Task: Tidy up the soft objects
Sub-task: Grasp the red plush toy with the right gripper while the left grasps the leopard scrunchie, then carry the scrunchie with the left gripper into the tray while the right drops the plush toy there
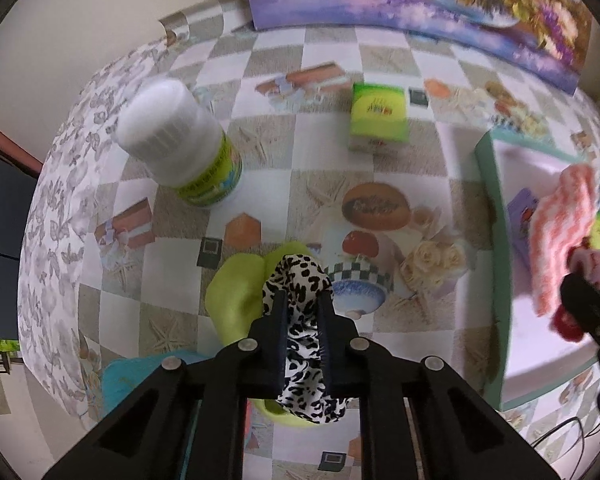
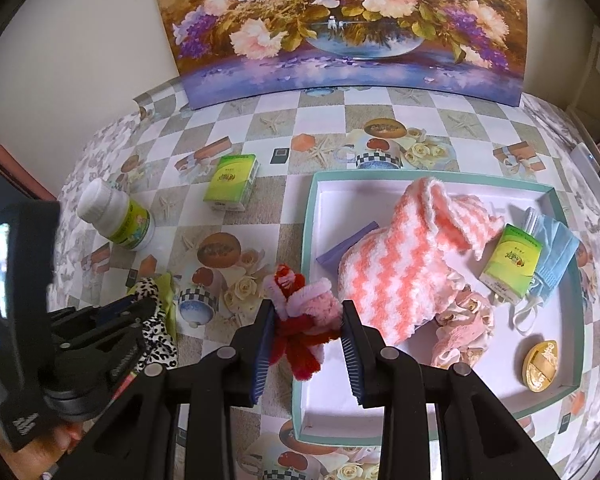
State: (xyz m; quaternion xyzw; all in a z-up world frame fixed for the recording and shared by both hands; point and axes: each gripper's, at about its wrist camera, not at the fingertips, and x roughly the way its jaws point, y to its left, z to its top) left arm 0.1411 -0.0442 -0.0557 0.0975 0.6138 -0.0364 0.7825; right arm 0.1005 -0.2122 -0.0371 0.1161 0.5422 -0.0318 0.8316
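While my left tongs (image 1: 303, 300) pinch the black-and-white leopard-print cloth (image 1: 304, 344) between their two black fingers, the fabric stands up past the tips and spills back toward the camera. A lime-green soft cloth (image 1: 236, 300) lies bunched just behind and to the left of it on the checkered, picture-printed tablecloth (image 1: 260, 52), and a turquoise cloth (image 1: 120, 380) shows low at the left beside the tongs' frame.

My right tongs (image 2: 306, 312) hold a fuzzy red-and-pink pipe-cleaner toy (image 2: 300, 320); both blue-ribbed pads touch its sides, so they are grasping it, and it hangs just at the near-left edge of the shallow white tray with a mint-green rim (image 2: 306, 240).

Only the right view shows the tray's contents well: a coral-and-white striped fluffy towel (image 2: 404, 264) heaped in the middle, a pale pink frilly fabric piece (image 2: 460, 328) touching its near side, a green-and-yellow tissue pack (image 2: 512, 264) leaning on a light blue face mask (image 2: 556, 256), a gold oval tin (image 2: 542, 364) in the near-right corner, and a purple flat item (image 2: 348, 248) tucked under the towel. That view also catches my left tongs low at the left, tilted, with the leopard cloth in them.

The left view shows the table beyond: a white-capped plastic bottle with a green label (image 1: 180, 140) standing far left, a second green tissue pack (image 1: 376, 118) farther back near the middle, and a flower painting (image 1: 420, 0) propped against the wall. My right tongs enter it at the right edge, over the tray.
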